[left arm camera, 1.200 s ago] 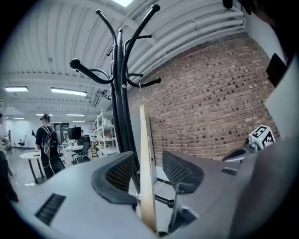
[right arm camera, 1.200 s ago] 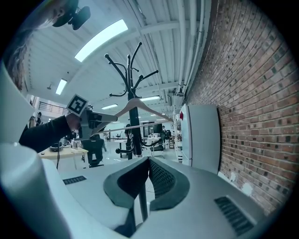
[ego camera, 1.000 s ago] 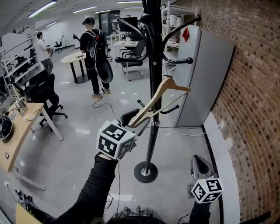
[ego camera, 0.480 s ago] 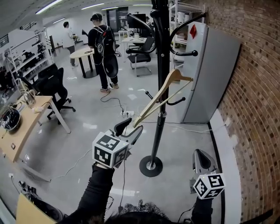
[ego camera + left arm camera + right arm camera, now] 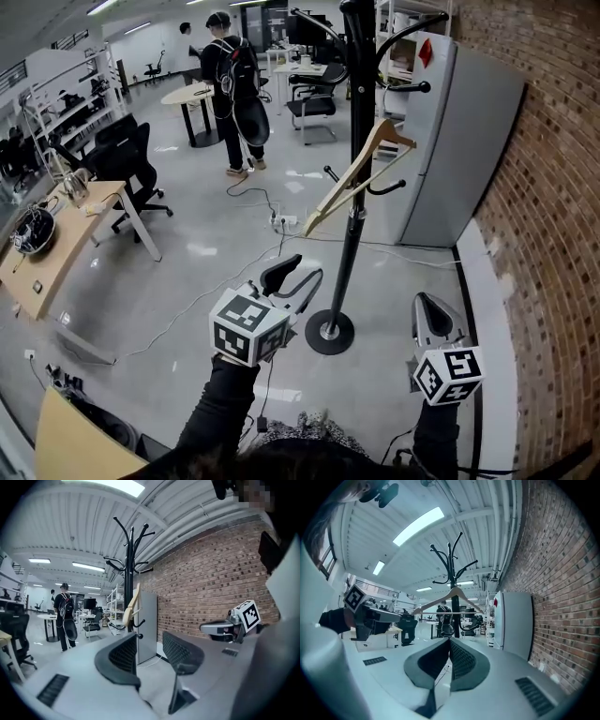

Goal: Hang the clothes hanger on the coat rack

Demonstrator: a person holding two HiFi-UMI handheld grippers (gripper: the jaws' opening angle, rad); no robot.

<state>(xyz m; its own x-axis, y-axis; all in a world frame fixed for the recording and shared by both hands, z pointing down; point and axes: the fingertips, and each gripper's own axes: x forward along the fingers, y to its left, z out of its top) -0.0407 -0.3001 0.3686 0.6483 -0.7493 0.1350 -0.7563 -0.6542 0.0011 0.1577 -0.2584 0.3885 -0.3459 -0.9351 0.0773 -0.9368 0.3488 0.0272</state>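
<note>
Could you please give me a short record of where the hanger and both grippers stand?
hanger: hung on an arm of the coat rack, tilted, touched by neither gripper
left gripper: jaws apart, just closed slightly, nothing between them
right gripper: jaws together, empty
task stage: hanging looks done

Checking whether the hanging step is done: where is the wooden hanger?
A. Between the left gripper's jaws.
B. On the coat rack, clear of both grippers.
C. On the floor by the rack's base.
B: the wooden hanger hangs on the coat rack; the left gripper below it has open, empty jaws that have just closed slightly.
</note>
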